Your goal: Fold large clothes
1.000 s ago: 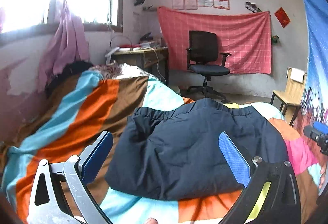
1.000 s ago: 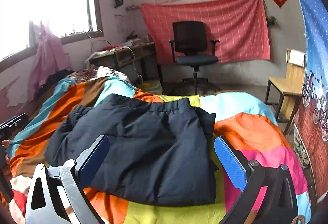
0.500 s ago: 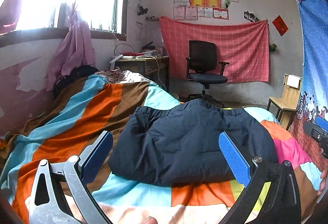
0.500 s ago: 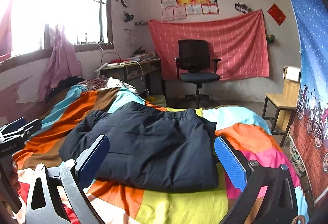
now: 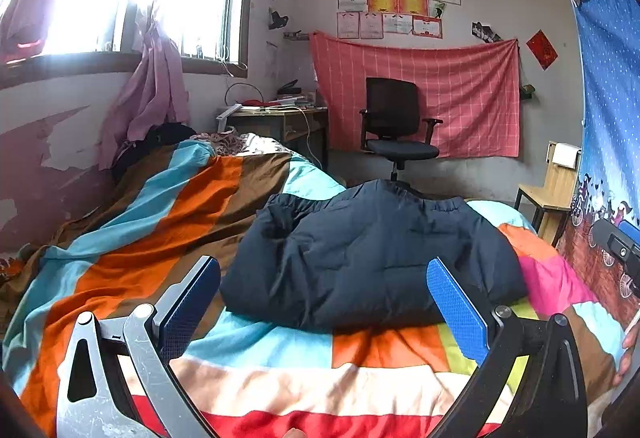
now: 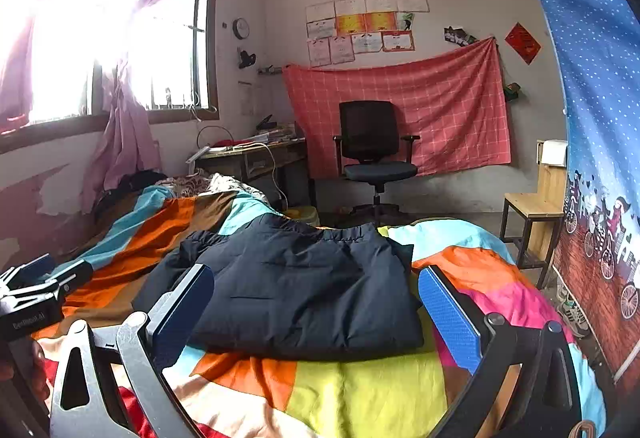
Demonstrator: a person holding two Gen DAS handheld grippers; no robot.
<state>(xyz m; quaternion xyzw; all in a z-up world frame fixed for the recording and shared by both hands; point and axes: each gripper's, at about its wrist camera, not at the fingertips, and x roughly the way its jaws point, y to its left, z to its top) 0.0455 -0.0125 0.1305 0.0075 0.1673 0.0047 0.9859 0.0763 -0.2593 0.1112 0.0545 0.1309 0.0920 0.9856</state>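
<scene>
Centrally on the bed's striped multicolour blanket [image 6: 360, 390] lies 1 dark navy padded garment [image 6: 304, 294], folded into a bulky rectangle, elastic hem toward the far edge. Left claw [image 5: 324, 302] and right claw [image 6: 316, 306] both gape wide, holding nothing, short of its near edge. Beyond stand 1 black office chair [image 6: 372, 149] and 1 wooden chair [image 6: 536, 213]; wall papers illegible.

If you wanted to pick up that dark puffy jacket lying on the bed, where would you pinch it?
Probably at the near right corner of the folded navy padded jacket, coming from the bed's near edge. There its layers stack into a thick, squared edge raised off the striped multicoloured bedspread. The right gripper, open, already faces it.
</scene>
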